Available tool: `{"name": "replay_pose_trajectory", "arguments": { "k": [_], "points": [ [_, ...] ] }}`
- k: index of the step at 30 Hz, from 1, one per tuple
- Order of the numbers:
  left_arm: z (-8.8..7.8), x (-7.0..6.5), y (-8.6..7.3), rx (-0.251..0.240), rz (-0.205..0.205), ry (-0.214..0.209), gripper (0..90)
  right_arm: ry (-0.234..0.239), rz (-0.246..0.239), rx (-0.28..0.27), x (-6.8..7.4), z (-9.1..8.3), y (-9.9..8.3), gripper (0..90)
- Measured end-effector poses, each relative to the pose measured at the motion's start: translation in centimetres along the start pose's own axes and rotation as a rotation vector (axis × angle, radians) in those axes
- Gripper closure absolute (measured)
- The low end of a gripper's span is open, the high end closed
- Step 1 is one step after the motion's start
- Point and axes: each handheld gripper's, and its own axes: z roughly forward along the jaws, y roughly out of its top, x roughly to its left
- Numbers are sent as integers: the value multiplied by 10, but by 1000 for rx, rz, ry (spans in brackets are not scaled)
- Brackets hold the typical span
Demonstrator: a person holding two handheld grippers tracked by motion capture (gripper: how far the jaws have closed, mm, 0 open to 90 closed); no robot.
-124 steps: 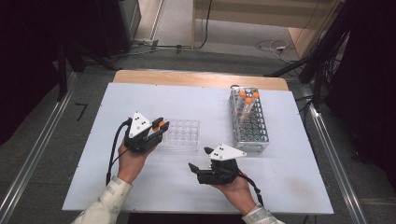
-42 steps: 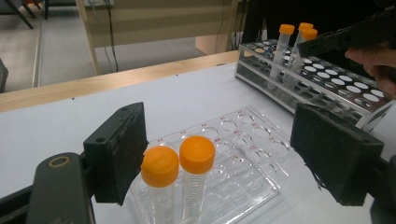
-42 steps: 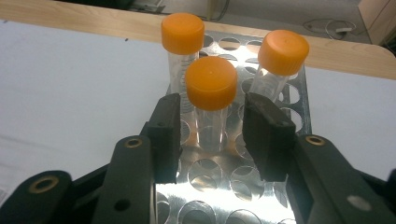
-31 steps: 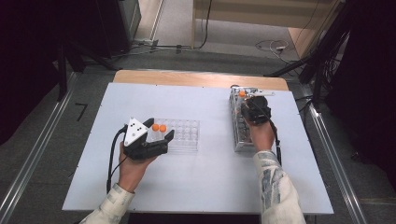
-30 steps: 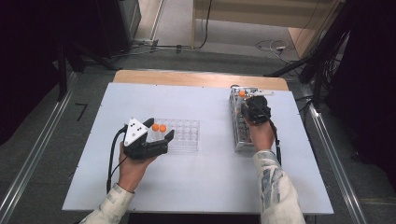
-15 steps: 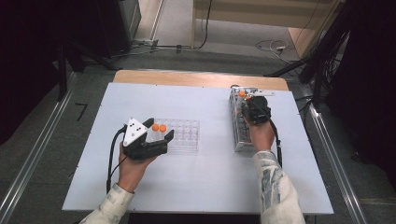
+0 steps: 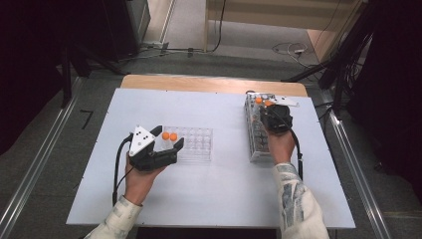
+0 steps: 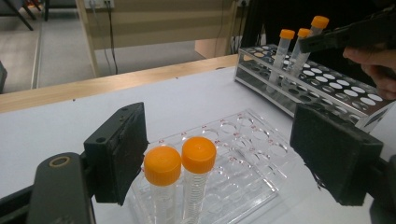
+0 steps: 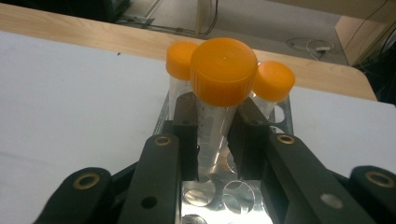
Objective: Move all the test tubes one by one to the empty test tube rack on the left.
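Note:
A clear plastic rack (image 7: 196, 145) lies left of centre on the white table, with two orange-capped tubes (image 7: 169, 136) upright at its left end. My left gripper (image 7: 168, 140) is open, its jaws astride those two tubes (image 8: 180, 161) without touching them. At the right stands a metal rack (image 7: 256, 137). My right gripper (image 7: 271, 109) is shut on an orange-capped tube (image 9: 223, 70) at the rack's far end. That tube (image 8: 319, 22) leans, and its cap rides higher than the two tubes (image 8: 293, 34) beside it.
Most holes of the metal rack (image 8: 336, 88) and the clear rack (image 8: 247, 149) stand empty. The white table (image 7: 224, 194) ends in a wooden strip (image 7: 209, 83) at the far side. Cables trail from both grippers toward the person.
My right gripper has gone from the table's front middle to the far end of the metal rack and closed on a tube. The left gripper has stayed by the clear rack.

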Motion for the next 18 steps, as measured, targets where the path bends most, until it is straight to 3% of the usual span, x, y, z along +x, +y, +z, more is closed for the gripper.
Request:
{"name": "replay_pose_trajectory", "arguments": {
  "k": [13,18],
  "points": [
    [0,-2,0,-5,4,-3,176,48,-10,-102,-6,-37,9,720],
    [0,-3,0,-5,7,-8,152,116,-38,-126,-1,-58,7,720]
  ]
}}
